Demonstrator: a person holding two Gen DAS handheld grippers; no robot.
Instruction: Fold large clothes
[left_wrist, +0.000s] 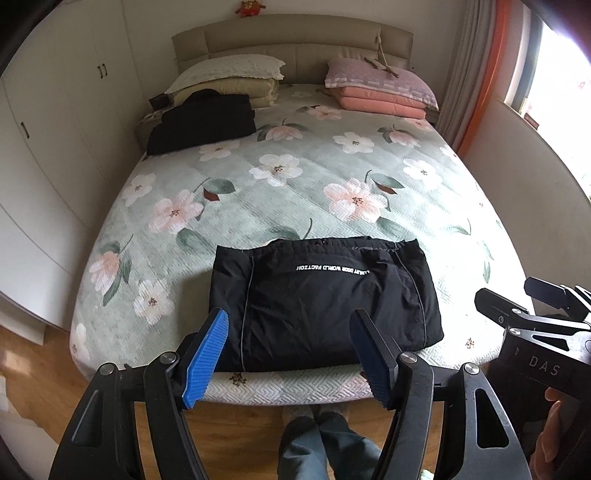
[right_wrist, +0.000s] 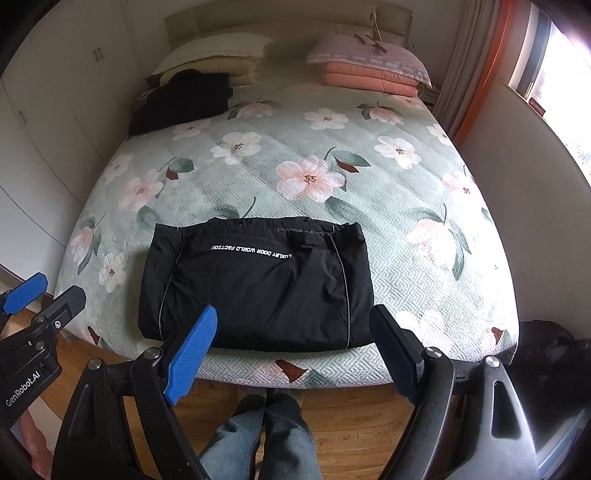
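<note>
A black jacket (left_wrist: 325, 299) with white lettering lies folded into a flat rectangle at the near edge of the bed; it also shows in the right wrist view (right_wrist: 258, 284). My left gripper (left_wrist: 290, 325) is open and empty, held above the jacket's near edge. My right gripper (right_wrist: 295, 321) is open and empty, also above the jacket's near edge. The right gripper's body (left_wrist: 535, 321) shows at the right of the left wrist view. The left gripper's body (right_wrist: 33, 314) shows at the left of the right wrist view.
The bed (left_wrist: 295, 177) has a green floral cover. A second folded black garment (left_wrist: 203, 123) lies at its far left by cream pillows (left_wrist: 236, 77). Pink bedding (left_wrist: 384, 88) is at far right. White wardrobes (left_wrist: 44, 147) stand left. The person's legs (right_wrist: 258, 439) stand on the wood floor.
</note>
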